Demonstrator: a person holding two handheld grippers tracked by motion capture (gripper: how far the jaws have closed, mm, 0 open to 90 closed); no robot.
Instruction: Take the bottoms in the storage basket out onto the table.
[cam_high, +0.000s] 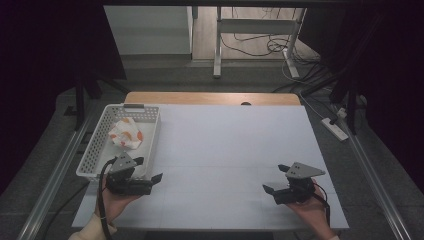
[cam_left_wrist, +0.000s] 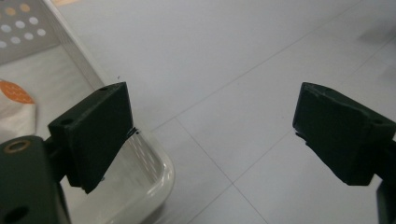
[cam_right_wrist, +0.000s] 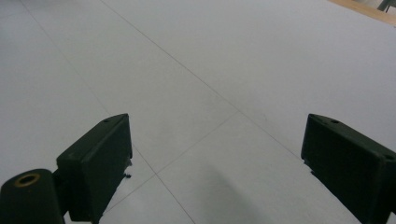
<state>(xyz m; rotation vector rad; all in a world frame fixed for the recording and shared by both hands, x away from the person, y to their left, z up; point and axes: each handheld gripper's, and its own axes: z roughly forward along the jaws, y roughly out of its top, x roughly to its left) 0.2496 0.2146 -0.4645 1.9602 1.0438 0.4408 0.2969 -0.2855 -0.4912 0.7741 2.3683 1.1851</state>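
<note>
Near edge, left: left gripper (cam_high: 148, 169), black, hand-held, jaws spread wide and holding nothing, poised at the near right corner of the white perforated plastic basket (cam_high: 98, 150). Near edge, right: right gripper (cam_high: 275, 178), black with a grey three-cornered plate, jaws likewise apart and empty, over the white table surface (cam_high: 230, 150), well apart from the basket. Farther, inside the basket: crumpled white cloth with orange spots (cam_high: 126, 133), lying toward its far end.

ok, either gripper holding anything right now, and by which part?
Nothing is held. The left gripper hangs open at the near end of the white perforated plastic basket, apart from the white-and-orange crumpled cloth inside. The right gripper is open over the white tabletop.
</note>
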